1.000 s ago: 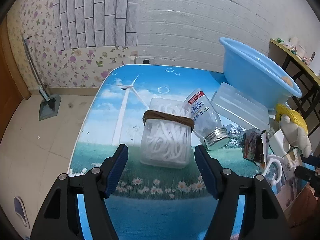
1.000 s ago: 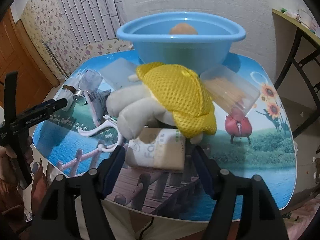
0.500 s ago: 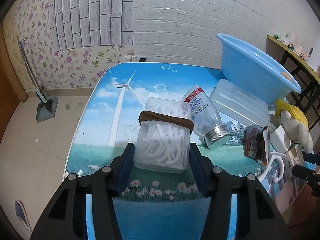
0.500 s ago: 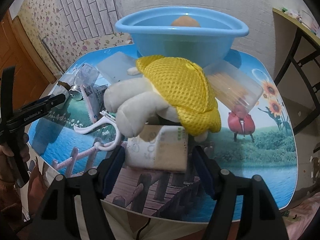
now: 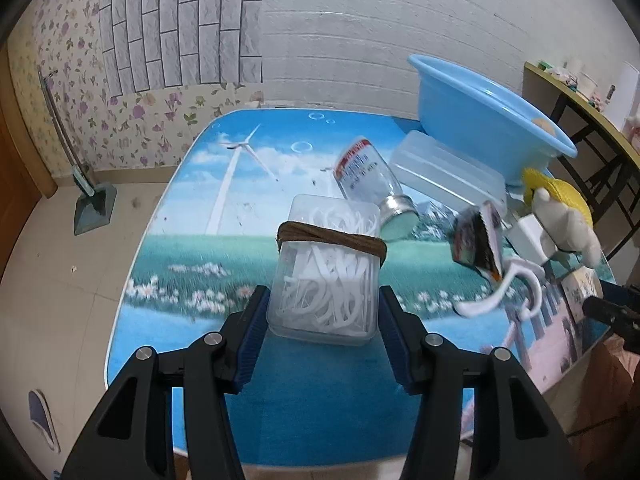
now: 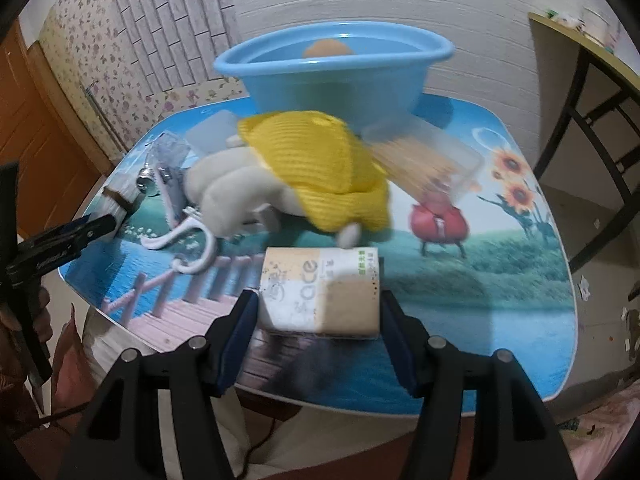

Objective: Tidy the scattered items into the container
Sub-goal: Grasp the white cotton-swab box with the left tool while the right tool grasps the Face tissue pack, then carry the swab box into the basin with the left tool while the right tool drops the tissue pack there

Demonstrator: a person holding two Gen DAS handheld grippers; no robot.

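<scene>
My left gripper [image 5: 322, 300] is shut on a clear box of white floss picks [image 5: 326, 264] with a brown band around it, held just over the table [image 5: 192, 240]. In the right wrist view a beige and white tissue pack [image 6: 320, 292] sits between the blue pads of my right gripper [image 6: 319, 312]. Its jaws are closing and the pads touch the pack's sides. The pack hangs a little above the near table edge, apart from the plush toy with a yellow hat [image 6: 248, 196]. The blue basin [image 6: 332, 76] stands at the back with an orange thing [image 6: 328, 46] inside.
A glass jar [image 5: 368, 176], a clear lidded box [image 5: 444, 176], a dark snack packet [image 5: 478, 240] and a white hook [image 5: 504, 288] lie between the two grippers. A clear box of sticks [image 6: 428, 160] leans beside the basin. A wooden table [image 6: 580, 52] stands at the right.
The left jaws closed on the floss box and carried it toward the near side. The right gripper drew the tissue pack out from under the plush toy, and its jaws narrowed.
</scene>
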